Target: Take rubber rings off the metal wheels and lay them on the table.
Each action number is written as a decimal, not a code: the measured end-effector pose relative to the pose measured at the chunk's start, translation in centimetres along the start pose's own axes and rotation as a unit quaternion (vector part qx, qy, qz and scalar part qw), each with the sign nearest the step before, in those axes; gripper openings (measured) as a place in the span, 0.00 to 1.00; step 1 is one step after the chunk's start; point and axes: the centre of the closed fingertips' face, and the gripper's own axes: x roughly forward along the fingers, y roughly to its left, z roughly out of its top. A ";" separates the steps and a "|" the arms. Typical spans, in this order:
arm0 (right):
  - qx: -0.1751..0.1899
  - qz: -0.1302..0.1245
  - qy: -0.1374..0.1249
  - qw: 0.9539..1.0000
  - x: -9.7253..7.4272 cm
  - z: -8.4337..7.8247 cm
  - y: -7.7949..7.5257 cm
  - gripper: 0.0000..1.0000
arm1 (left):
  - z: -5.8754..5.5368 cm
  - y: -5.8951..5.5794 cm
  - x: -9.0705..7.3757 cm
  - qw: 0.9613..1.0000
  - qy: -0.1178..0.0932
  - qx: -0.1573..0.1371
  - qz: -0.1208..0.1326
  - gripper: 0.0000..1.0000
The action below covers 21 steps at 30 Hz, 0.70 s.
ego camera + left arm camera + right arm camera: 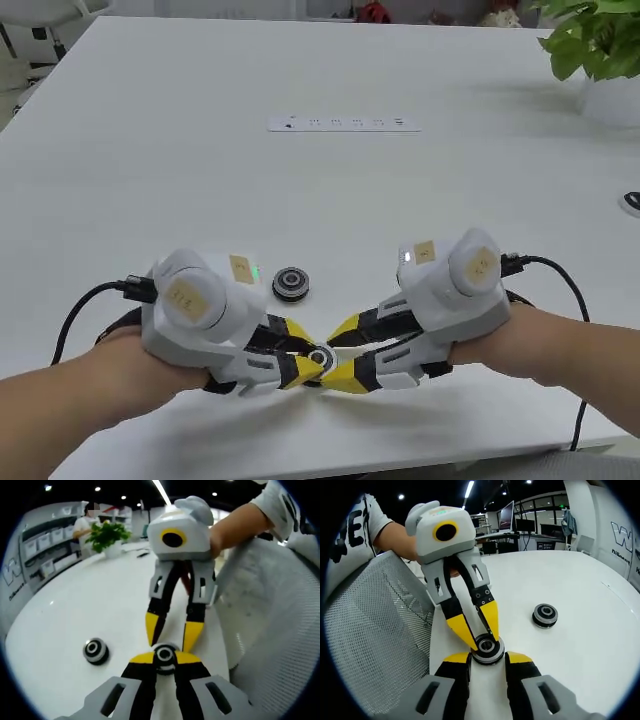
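Wheel: sitting low at the near edge of the table, apparently resting on it, caught between both grippers.
Left gripper: pinching the wheel, yellow tips pressing on both sides. It is probably acting as the anchor.
Right gripper: facing the left one head-on, jaws flanking the rim. Gripping or just short of it, I cannot tell.
Ring: still sitting on the wheel, so the opposed hold is likely setting up one side to brace while the other peels.
Second wheel: lying flat farther out, apart from both grippers, waiting its turn.
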 end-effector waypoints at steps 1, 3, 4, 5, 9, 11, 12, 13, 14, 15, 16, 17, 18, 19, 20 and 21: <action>-0.001 0.000 0.002 1.000 0.1 -0.1 0.1 0.24 | 0.0 0.0 0.0 1.000 0.000 0.000 0.000 0.14; -0.006 -0.001 0.005 1.000 0.2 -0.2 0.1 0.23 | 0.0 0.0 0.0 1.000 0.000 0.000 0.000 0.14; -0.005 -0.001 0.005 1.000 0.2 -0.2 0.1 0.23 | 0.0 0.0 0.0 1.000 0.000 0.000 0.000 0.14; -0.004 -0.001 0.005 1.000 0.2 -0.2 0.1 0.23 | 0.0 0.0 0.0 1.000 0.000 0.000 0.000 0.14; 0.015 0.002 0.004 1.000 0.0 -0.3 -0.1 0.22 | 0.0 0.0 0.0 1.000 -0.001 0.000 0.001 0.14; 0.016 0.002 0.005 1.000 -0.1 -0.4 0.0 0.21 | 0.0 0.0 0.0 1.000 -0.001 0.000 0.002 0.14; 0.016 0.003 0.007 1.000 -0.1 -0.5 -0.1 0.21 | 0.0 0.1 0.0 1.000 -0.001 0.000 0.002 0.14; 0.018 0.003 0.006 1.000 -0.1 -0.5 -0.1 0.21 | 0.0 0.1 0.0 1.000 -0.001 0.000 0.002 0.14; 0.019 0.003 0.007 1.000 -0.2 -0.5 -0.1 0.20 | 0.0 0.1 0.0 1.000 -0.001 0.000 0.003 0.14; 0.019 0.003 0.007 1.000 -0.2 -0.5 -0.1 0.20 | 0.0 0.1 0.0 1.000 -0.001 0.000 0.003 0.14; 0.018 0.004 0.007 1.000 -0.2 -0.5 -0.1 0.20 | 0.0 0.1 0.0 1.000 -0.001 0.000 0.003 0.14; 0.017 0.004 0.007 1.000 -0.2 -0.5 -0.1 0.20 | 0.0 0.1 0.0 1.000 -0.001 0.000 0.003 0.14; 0.017 0.005 0.008 1.000 -0.2 -0.6 -0.1 0.20 | 0.0 0.1 0.0 1.000 -0.001 0.001 0.003 0.14; 0.018 0.005 0.008 1.000 -0.2 -0.6 -0.1 0.19 | 0.0 0.1 0.0 1.000 -0.001 0.001 0.004 0.14; 0.018 0.006 0.009 1.000 -0.3 -0.6 0.0 0.19 | 0.0 0.1 0.0 1.000 -0.001 0.001 0.004 0.14; 0.018 0.006 0.010 1.000 -0.3 -0.7 0.0 0.18 | 0.0 0.1 0.0 1.000 -0.001 0.002 0.004 0.14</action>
